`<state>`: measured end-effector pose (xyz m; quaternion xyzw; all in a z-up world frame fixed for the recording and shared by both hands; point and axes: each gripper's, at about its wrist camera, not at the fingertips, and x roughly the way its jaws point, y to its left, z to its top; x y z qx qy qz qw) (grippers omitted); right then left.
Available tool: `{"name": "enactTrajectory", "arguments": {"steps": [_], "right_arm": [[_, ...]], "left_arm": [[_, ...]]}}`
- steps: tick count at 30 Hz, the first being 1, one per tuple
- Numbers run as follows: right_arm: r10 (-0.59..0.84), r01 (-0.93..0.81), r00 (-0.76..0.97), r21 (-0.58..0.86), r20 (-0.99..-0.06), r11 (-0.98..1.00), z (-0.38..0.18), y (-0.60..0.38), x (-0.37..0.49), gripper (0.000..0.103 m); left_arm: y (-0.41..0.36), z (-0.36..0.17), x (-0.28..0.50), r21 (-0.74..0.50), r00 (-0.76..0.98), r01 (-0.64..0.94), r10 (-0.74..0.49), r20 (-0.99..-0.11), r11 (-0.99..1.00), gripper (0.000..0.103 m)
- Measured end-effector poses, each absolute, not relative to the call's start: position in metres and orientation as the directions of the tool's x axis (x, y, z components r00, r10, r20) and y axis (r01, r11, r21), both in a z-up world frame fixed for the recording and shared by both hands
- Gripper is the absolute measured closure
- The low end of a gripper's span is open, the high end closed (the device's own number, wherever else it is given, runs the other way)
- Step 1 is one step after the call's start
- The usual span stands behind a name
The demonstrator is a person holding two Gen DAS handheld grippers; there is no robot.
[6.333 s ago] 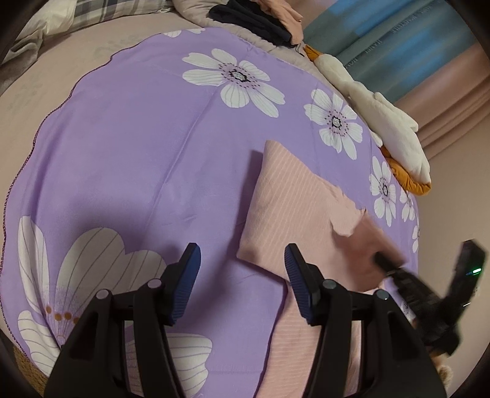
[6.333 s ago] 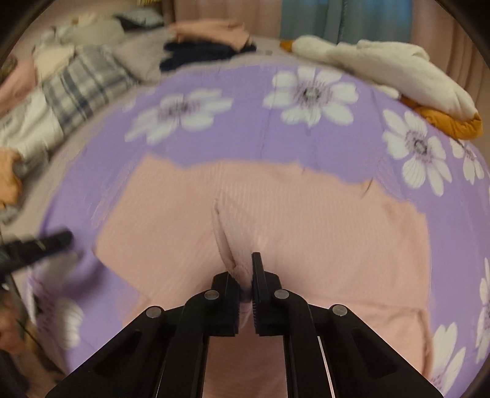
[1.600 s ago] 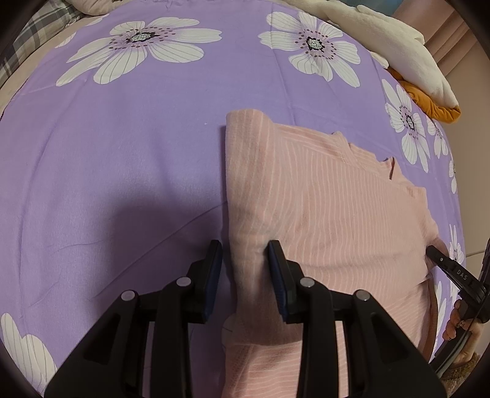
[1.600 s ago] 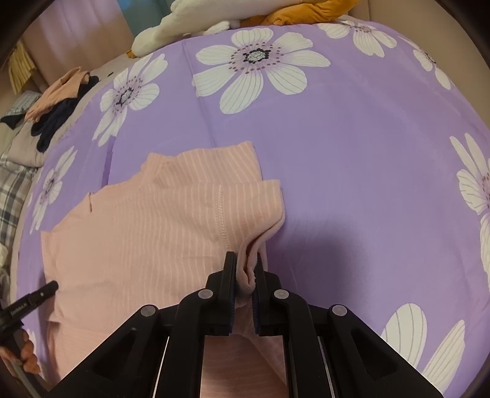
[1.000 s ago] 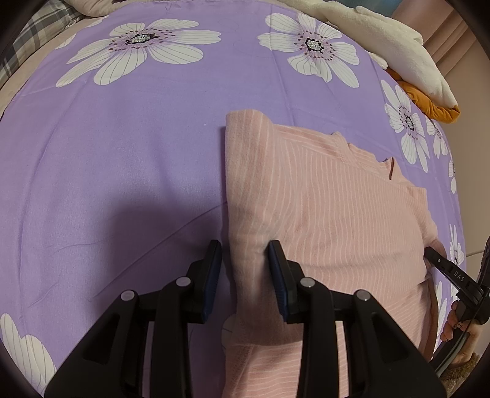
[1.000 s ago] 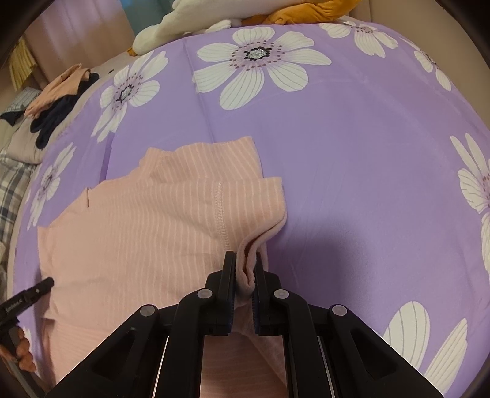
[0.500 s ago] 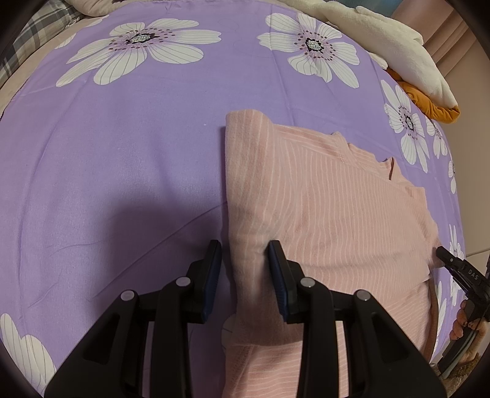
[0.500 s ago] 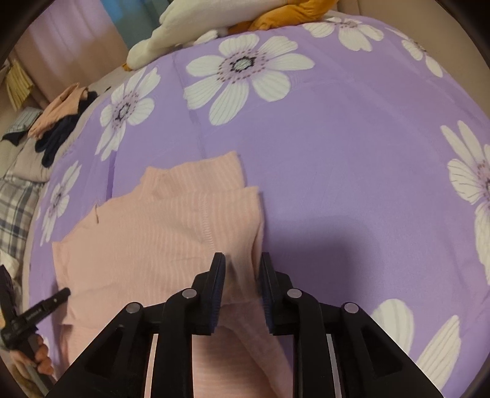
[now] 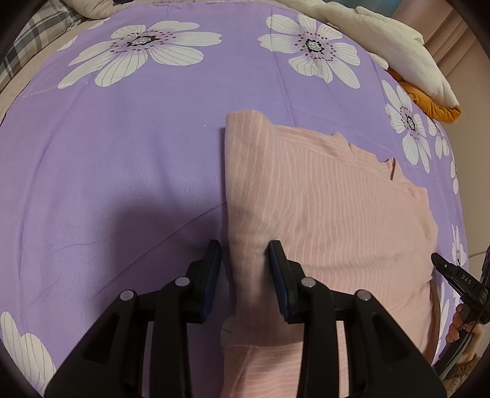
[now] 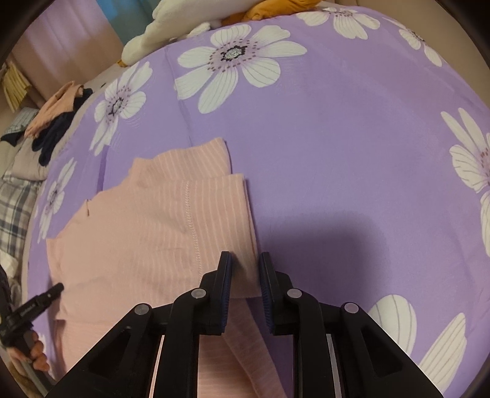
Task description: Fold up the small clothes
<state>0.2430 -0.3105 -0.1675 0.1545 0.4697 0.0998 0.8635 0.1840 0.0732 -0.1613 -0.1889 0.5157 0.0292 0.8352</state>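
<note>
Pink striped garment (image 9: 321, 208) is laid flat, partly folded, on a purple flowered bedspread (image 9: 122, 159).

In the left wrist view, the garment's folded left edge is seen running between the fingers of the left claw (image 9: 245, 260), which is set narrowly apart; the right pad seems to touch the cloth, while a gap of bedspread shows beside the left pad, so no pinch is made. The right claw (image 9: 456, 275) is seen at the far right edge, with fingers of a hand around it. In the right wrist view, the right claw (image 10: 245, 269) is held narrowly apart over the garment's folded right edge, the cloth lying flat between the pads, ungripped. White and orange bedding (image 10: 196, 21) is piled at the far side, and other clothes (image 10: 58, 107) lie at the far left.
</note>
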Motion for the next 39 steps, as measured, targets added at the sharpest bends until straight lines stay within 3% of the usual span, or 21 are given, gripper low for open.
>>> {"name": "enactTrajectory", "arguments": {"steps": [12, 39], "right_arm": [[0.261, -0.025, 0.559, 0.298, -0.787, 0.954, -0.1706, -0.3021, 0.2403, 0.082], [0.251, -0.009, 0.582, 0.302, -0.773, 0.953, -0.1745, -0.3013, 0.2398, 0.082]], "left_arm": [[0.0692, -0.1626, 0.1824, -0.272, 0.490, -0.231, -0.130, -0.862, 0.934, 0.066], [0.0687, -0.1629, 0.1786, -0.291, 0.510, -0.223, -0.143, -0.848, 0.930, 0.065]]}}
